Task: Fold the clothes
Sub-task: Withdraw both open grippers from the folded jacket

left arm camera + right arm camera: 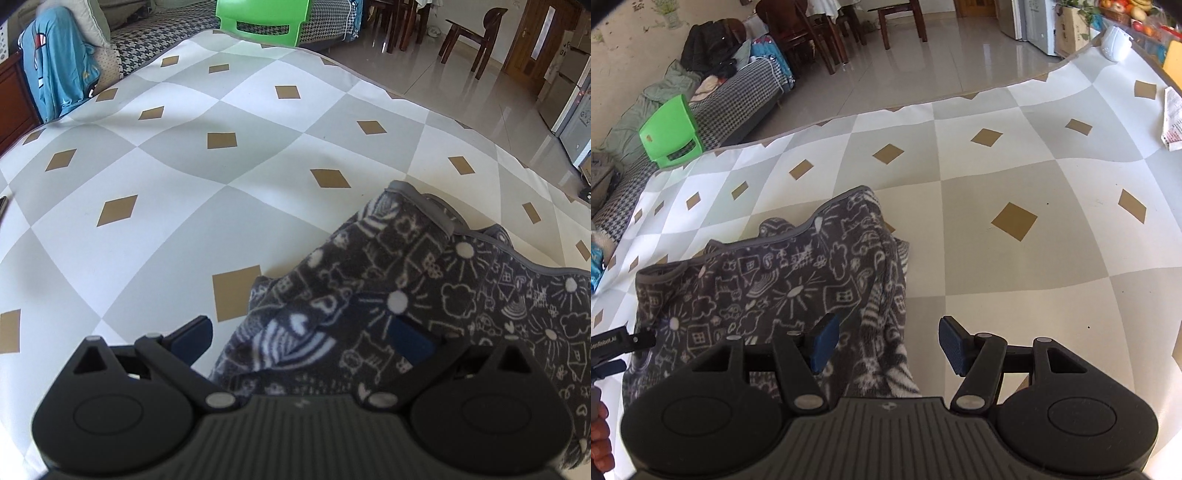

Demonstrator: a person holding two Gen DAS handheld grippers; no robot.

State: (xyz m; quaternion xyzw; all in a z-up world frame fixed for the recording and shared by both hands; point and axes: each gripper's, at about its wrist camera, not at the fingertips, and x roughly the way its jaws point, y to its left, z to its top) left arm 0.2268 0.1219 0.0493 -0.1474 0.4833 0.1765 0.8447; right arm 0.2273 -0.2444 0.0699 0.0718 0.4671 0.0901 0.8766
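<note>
So we've got the grey fleece garment (768,291) with the white doodle print bunched up on the checkered surface (1015,166), and it sits low and to the left in the right wrist view, low and to the right in the left one (424,295).

Our right gripper (886,343) hangs over the garment's right edge with its jaws about half open. The left blue pad (823,343) is over the fleece, the right pad (953,343) is over bare surface just beside it, and a strip of fabric runs up between them. Neither pad seems to press on anything.

Our left gripper (299,336) is open pretty wide too. Its left pad (192,339) is over the bare surface, clear of the cloth, while the right pad (410,339) is partly buried in the fleece, which drapes over and around it. Can't tell if that pad is actually hooking the fabric or just lying against it.

A green chair (262,18) stands past the far edge.
</note>
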